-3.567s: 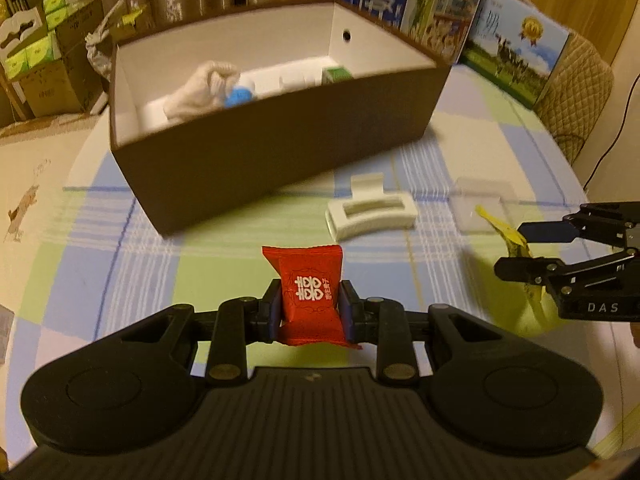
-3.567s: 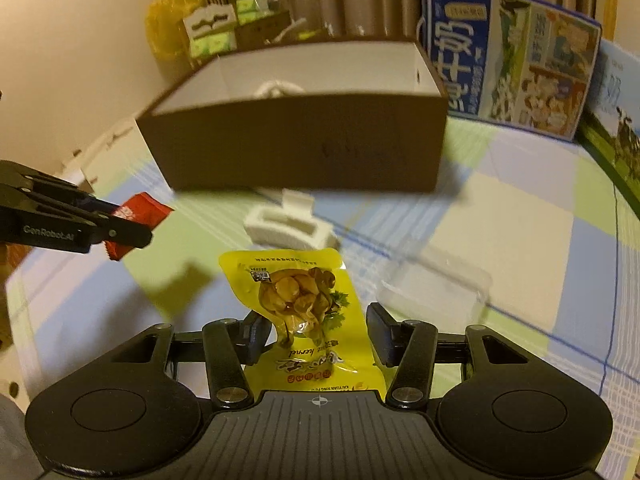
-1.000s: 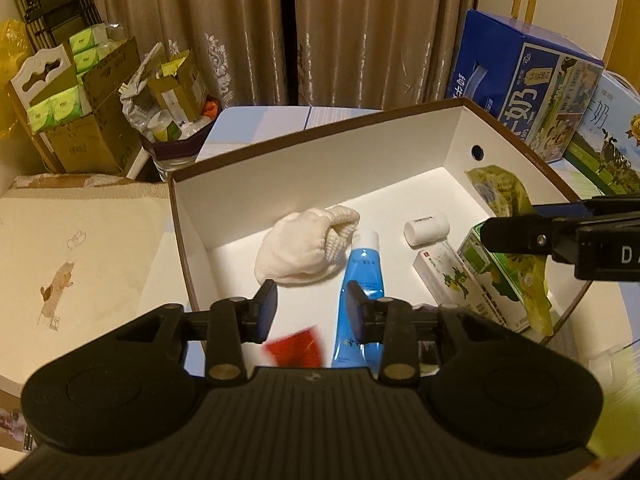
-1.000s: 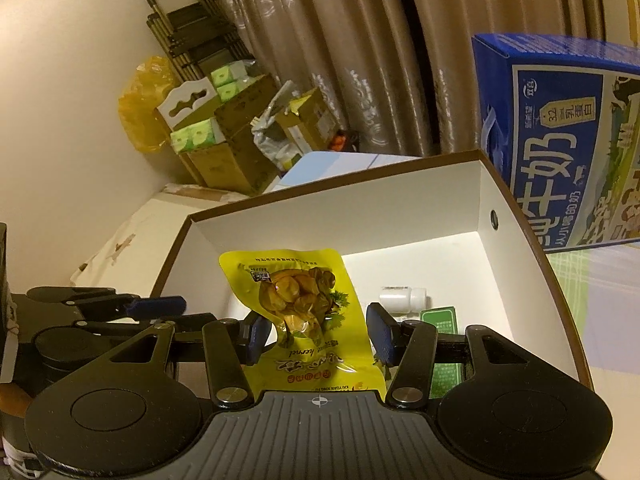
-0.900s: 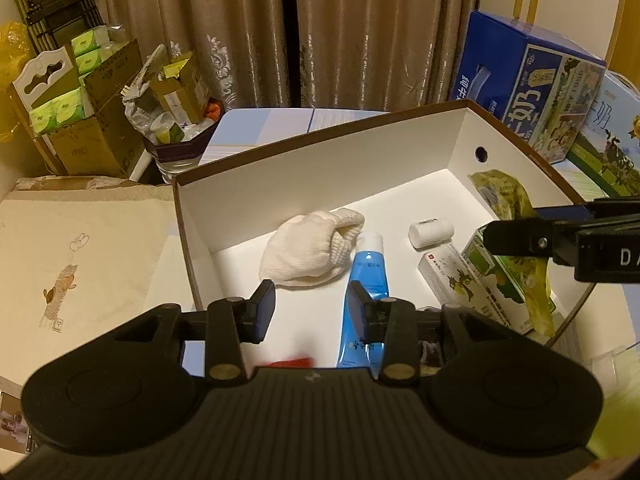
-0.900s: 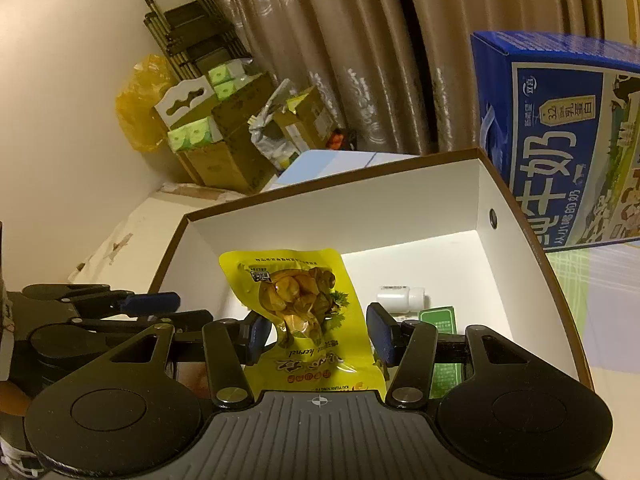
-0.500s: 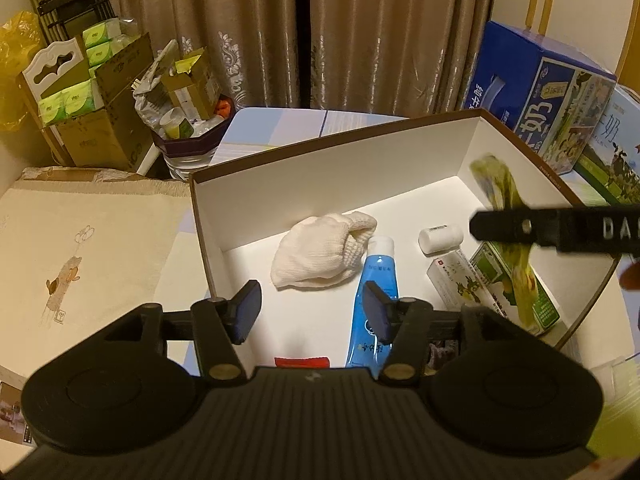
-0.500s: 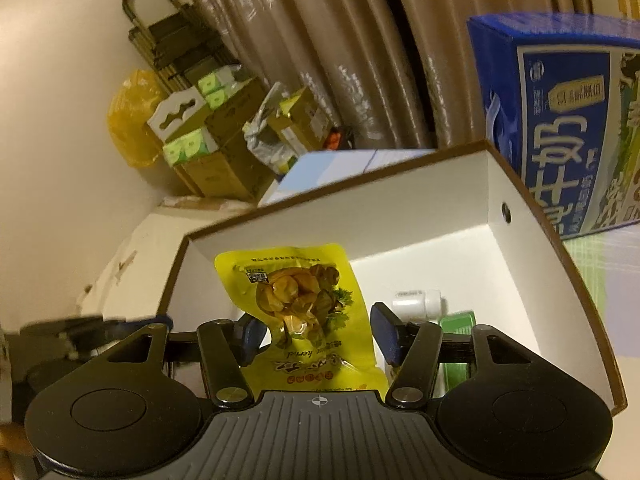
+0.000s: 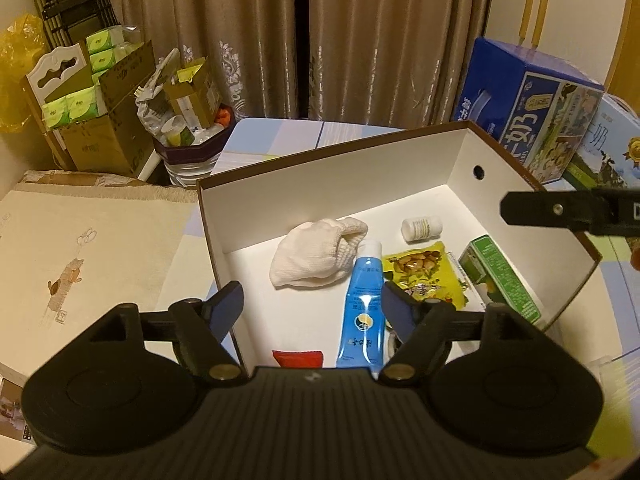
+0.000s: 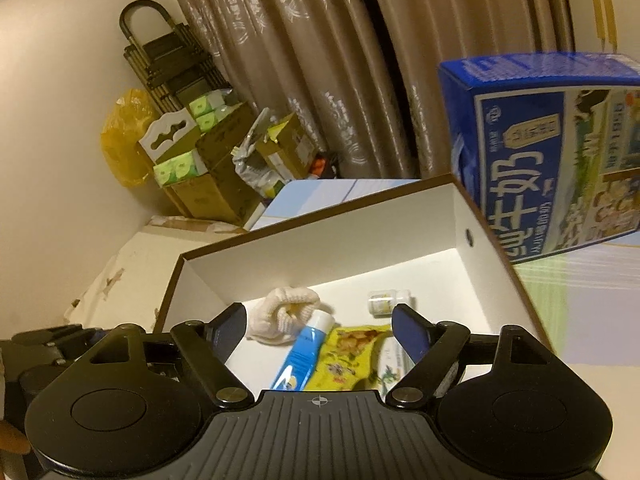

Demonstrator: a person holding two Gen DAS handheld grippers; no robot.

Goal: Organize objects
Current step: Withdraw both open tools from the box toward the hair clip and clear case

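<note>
The box (image 9: 340,184) is white inside with a brown rim. In it lie a cream cloth (image 9: 316,252), a blue tube (image 9: 362,304) with a white cap, a yellow packet (image 9: 426,276), a green carton (image 9: 500,276), a white bottle (image 9: 422,228) and a red packet (image 9: 298,359). The curtains (image 9: 340,36) are brown with pale motifs.

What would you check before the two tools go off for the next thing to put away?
1. Left tool open and empty: ok.
2. Right tool open and empty: ok.
3. Yellow snack bag lying inside the box, beside the blue tube: ok.
4. Red packet inside the box: ok, though only its edge shows.
5. Both tools lifted above the box rim: ok for the right one; cannot tell for the left.
6. More things waiting on the table: cannot tell, hidden from both views.
</note>
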